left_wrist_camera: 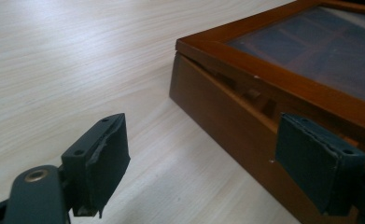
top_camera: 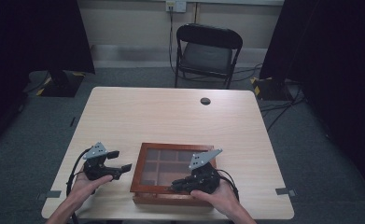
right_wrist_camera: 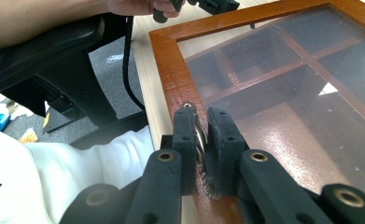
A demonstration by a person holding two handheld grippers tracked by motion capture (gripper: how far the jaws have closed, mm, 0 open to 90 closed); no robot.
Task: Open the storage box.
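Observation:
A shallow wooden box (top_camera: 138, 179) lies at the table's near edge, its interior split into several compartments. Its glass lid has a brown frame (top_camera: 173, 146). My right gripper (top_camera: 176, 185) sits over the lid's front edge. In the right gripper view it (right_wrist_camera: 200, 116) is shut on a small metal handle (right_wrist_camera: 199, 136) fixed to the lid frame (right_wrist_camera: 168, 70). My left gripper (top_camera: 120, 160) stands open just left of the box with nothing between its pads. In the left gripper view the lid (left_wrist_camera: 273, 77) sits slightly ajar above the box's side wall (left_wrist_camera: 217, 107), beyond my open left gripper (left_wrist_camera: 203, 163).
The light wooden table (top_camera: 171, 116) has a round cable hole (top_camera: 205, 101) near its far edge. A black folding chair (top_camera: 207, 51) stands behind it. Dark curtains hang at both sides. A black seat (right_wrist_camera: 68, 60) and a cable (right_wrist_camera: 126, 60) lie near the table's front edge.

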